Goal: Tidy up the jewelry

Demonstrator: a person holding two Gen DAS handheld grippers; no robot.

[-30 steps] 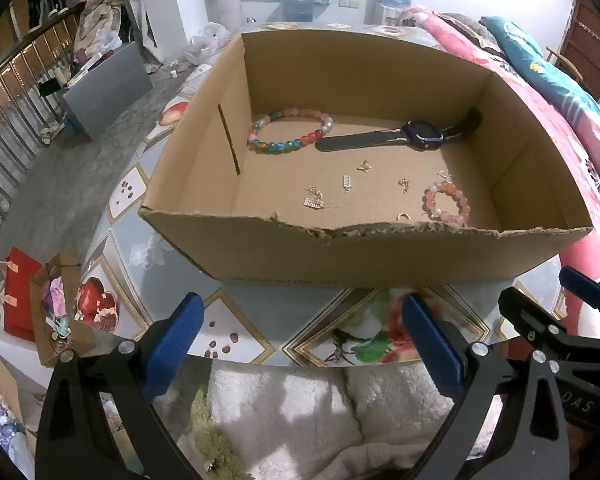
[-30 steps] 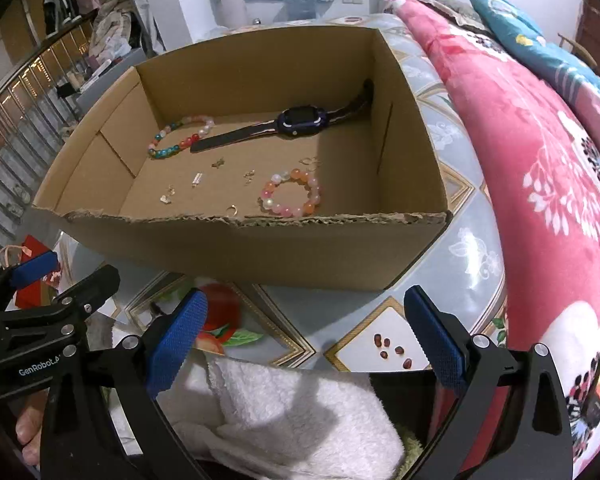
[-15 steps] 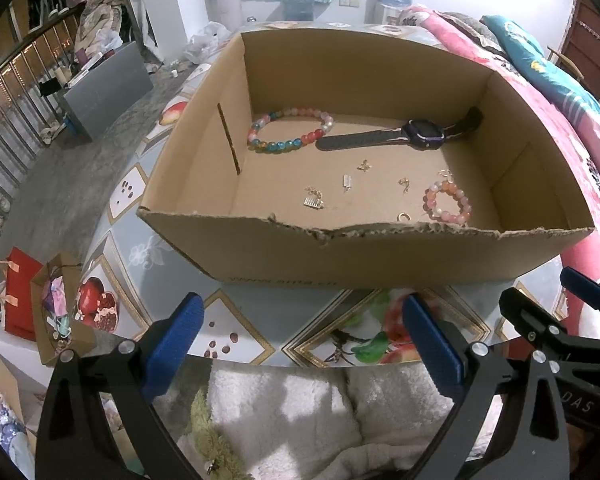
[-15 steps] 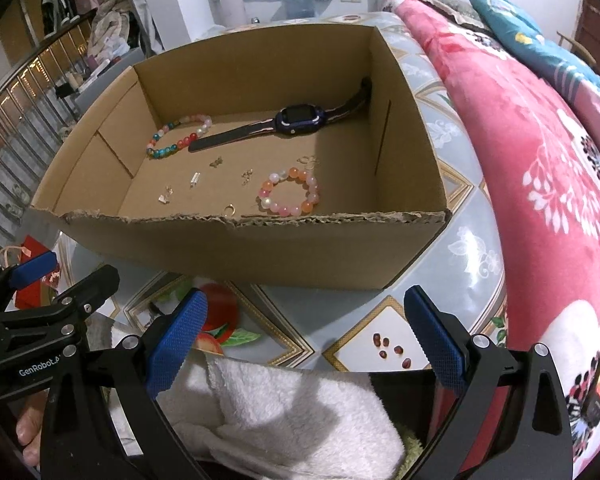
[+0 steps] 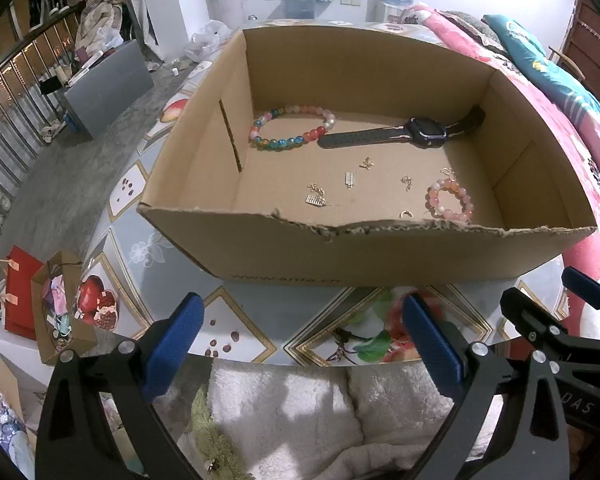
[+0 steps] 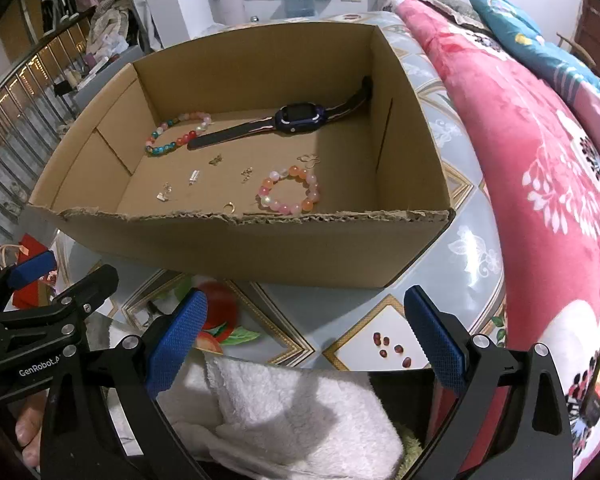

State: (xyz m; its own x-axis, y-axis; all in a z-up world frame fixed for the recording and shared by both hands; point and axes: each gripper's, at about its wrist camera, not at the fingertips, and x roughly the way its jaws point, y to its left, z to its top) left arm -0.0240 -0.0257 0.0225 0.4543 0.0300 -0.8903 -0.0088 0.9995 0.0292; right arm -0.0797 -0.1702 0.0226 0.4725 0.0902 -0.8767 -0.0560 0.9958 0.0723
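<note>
An open cardboard box (image 5: pixel 340 256) (image 6: pixel 260 244) stands on the patterned table. On its floor lie a multicoloured bead bracelet (image 5: pixel 290 128) (image 6: pixel 176 134), a dark smartwatch (image 5: pixel 424 134) (image 6: pixel 298 118), a pink-orange bead bracelet (image 5: pixel 450 200) (image 6: pixel 290 194) and several small gold charms (image 5: pixel 316 198) (image 6: pixel 194 176). My left gripper (image 5: pixel 304 340) hovers open in front of the box's near wall, nothing between its fingers. My right gripper (image 6: pixel 306 336) is likewise open and empty, beside the left one (image 6: pixel 40 320).
A pink floral blanket (image 6: pixel 540 160) runs along the table's right side. White fluffy fabric (image 5: pixel 292 412) (image 6: pixel 292 408) lies below the grippers. A red bag (image 5: pixel 18 292) and a small open carton (image 5: pixel 60 308) sit on the floor at left, near a railing (image 5: pixel 4 112).
</note>
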